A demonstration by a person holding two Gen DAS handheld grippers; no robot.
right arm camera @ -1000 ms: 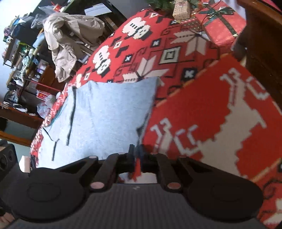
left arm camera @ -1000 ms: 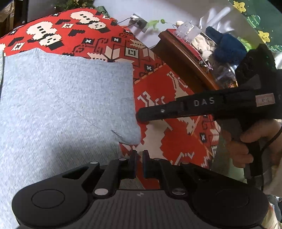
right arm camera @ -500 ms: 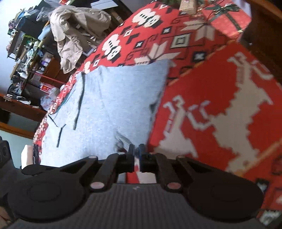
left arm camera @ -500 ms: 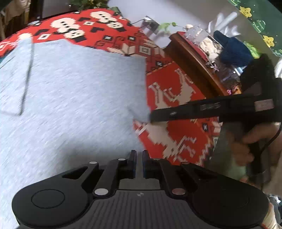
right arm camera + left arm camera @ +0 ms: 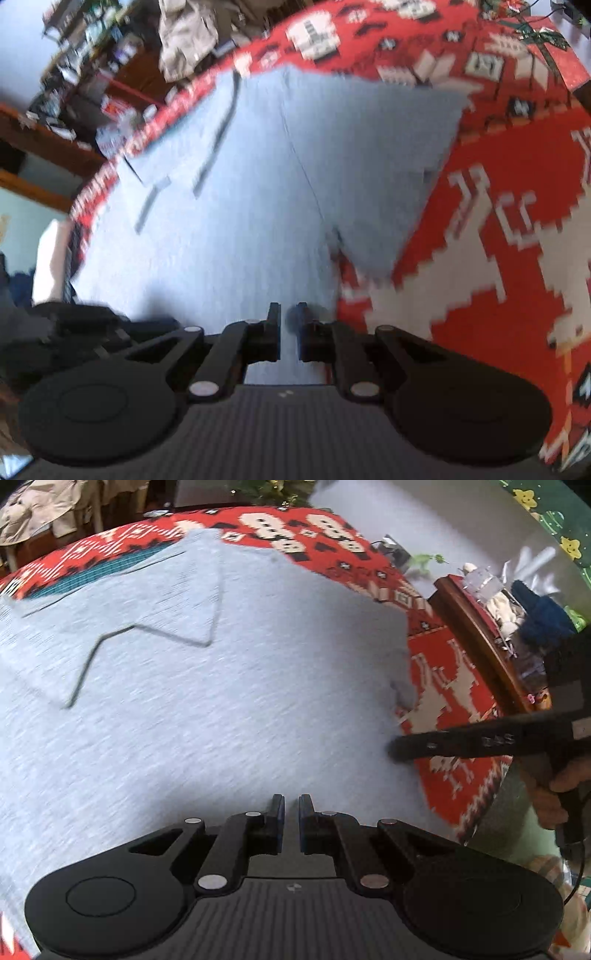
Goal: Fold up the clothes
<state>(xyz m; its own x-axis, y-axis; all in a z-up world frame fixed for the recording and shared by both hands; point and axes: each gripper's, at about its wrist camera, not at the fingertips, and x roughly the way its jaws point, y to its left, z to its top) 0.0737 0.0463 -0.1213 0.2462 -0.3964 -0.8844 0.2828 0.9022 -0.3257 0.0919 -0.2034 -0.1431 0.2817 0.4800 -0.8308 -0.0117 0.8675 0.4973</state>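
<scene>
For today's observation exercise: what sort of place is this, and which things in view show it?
Probably a lived-in home at Christmas: a patterned red blanket under the grey garment, a wrapped gift, and cluttered shelves.

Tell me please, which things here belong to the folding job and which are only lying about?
Belonging to the job:
grey garment, spread on the red patterned cloth
left gripper
right gripper

Only lying about:
beige jacket
dark blue fuzzy item
wrapped gift box
</scene>
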